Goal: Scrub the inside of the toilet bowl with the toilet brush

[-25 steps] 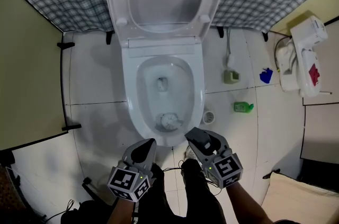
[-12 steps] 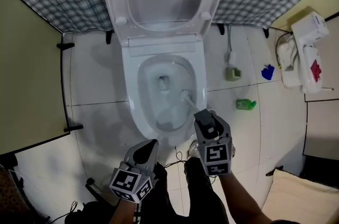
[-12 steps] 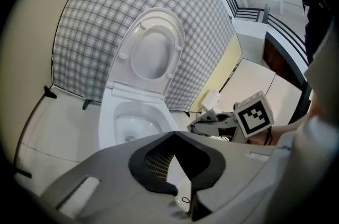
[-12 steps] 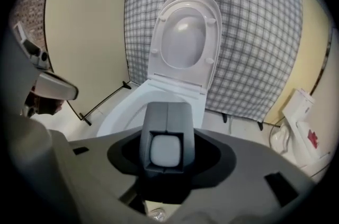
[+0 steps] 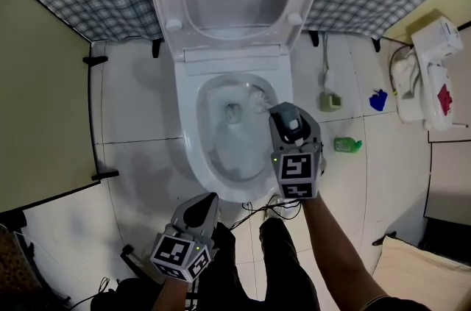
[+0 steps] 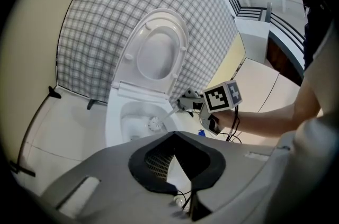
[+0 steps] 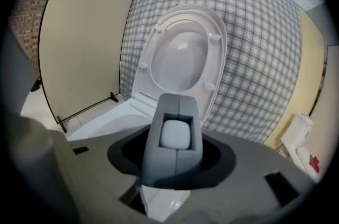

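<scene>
While the right gripper (image 5: 285, 115) is clamped on the toilet brush (image 6: 154, 123) handle, the bristle head sits just ahead of its jaws, inside the toilet bowl (image 5: 188, 148) near the far side. Left gripper (image 5: 204, 203) hangs closed and empty, well behind it.

no word, number or brand can be read. the left gripper (image 5: 207, 199) and the right gripper (image 5: 285, 113) each carry a cube with black-and-white square markers only. the red mark (image 5: 443, 98) on the white box (image 5: 430, 52) is too small to read.

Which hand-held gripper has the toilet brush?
The right hand-held gripper, over the bowl with its jaws on the brush. The left hand-held gripper is empty, short of the bowl.
</scene>
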Tool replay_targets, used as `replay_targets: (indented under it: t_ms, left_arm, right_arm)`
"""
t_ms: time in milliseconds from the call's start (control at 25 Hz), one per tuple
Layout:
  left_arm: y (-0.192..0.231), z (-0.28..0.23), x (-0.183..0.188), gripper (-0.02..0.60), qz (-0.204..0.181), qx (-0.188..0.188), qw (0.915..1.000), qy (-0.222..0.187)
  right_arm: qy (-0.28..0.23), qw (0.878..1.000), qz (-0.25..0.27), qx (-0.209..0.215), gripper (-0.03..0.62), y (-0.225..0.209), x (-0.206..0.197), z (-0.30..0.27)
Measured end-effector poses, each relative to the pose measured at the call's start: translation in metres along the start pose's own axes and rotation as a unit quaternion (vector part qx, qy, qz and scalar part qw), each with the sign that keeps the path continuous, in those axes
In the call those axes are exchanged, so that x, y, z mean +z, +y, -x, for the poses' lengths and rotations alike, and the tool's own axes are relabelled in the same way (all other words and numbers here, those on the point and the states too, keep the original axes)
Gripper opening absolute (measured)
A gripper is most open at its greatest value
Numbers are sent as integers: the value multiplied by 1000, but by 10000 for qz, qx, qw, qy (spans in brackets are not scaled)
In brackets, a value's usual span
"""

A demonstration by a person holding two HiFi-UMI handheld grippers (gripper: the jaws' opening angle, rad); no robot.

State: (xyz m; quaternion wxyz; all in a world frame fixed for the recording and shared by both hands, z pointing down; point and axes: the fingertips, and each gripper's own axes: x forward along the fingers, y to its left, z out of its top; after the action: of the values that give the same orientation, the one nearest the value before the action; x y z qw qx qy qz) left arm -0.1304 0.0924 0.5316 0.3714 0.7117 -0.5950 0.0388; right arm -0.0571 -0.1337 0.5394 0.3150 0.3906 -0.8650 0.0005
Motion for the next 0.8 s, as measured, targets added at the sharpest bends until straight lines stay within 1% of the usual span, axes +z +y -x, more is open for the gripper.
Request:
replay_targets:
  t_ms: [120,240,560,800]
  left_arm:
    - [-5,0,-4,0,24,-38,10000,30]
    - [-10,0,-4,0,6,-93,10000,31]
    - [-24,-3,3,0,-67,-211,9997,-52]
    - [-31,-1,-6,0,-42,-267,9996,30]
  right_arm:
    - [174,9998,72,-53,224,-3,-11,11]
    - [383,9992,84,-7,222,-3,-29,33]
    - [927,9949,-129,381,222,22,-64,107]
    - [1226,9895,-317,691,222,49,-74,149]
